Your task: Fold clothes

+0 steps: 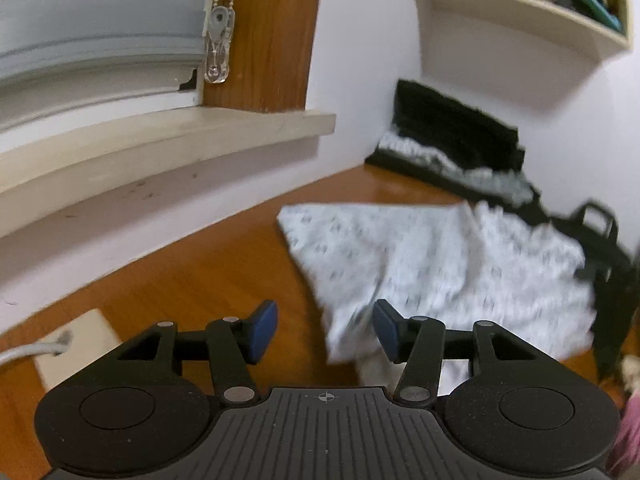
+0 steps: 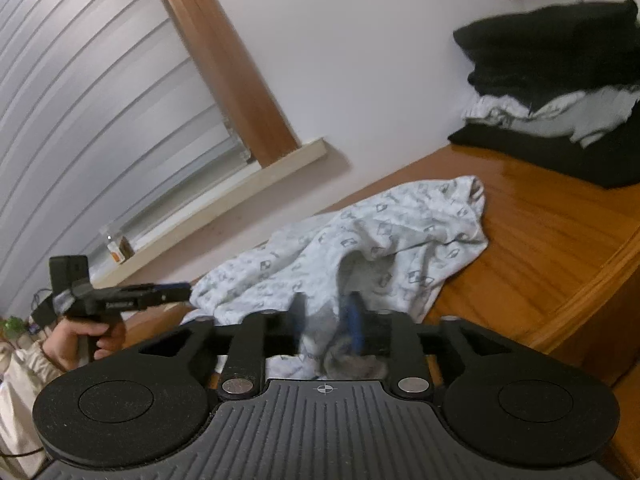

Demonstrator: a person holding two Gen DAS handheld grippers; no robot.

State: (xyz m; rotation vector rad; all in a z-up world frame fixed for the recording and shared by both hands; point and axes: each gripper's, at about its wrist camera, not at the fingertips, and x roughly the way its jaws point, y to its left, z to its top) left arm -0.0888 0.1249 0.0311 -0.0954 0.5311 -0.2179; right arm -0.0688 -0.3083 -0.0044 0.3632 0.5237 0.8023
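1. Nearest the left wrist lens: left tool [image 1: 325,330] with blue pads spread, nothing pinched, bare table [image 1: 192,280] showing in the gap.
2. Lay ahead and rightward of that tool: patterned white garment [image 1: 440,264], rumpled on the table, near edge just beside the right-hand pad.
3. Seen from the right wrist: right tool [image 2: 325,318] parted partway, cloth bunched between the blurred pads; pressing or merely straddling, cannot tell.
4. Stretched from left tool toward the far corner: garment's long axis, one end by each tool.
5. Judged nearer for the next pinch: right tool, already at the hem.
6. Stacked dark clothes [image 2: 560,92] sat well apart by the wall.
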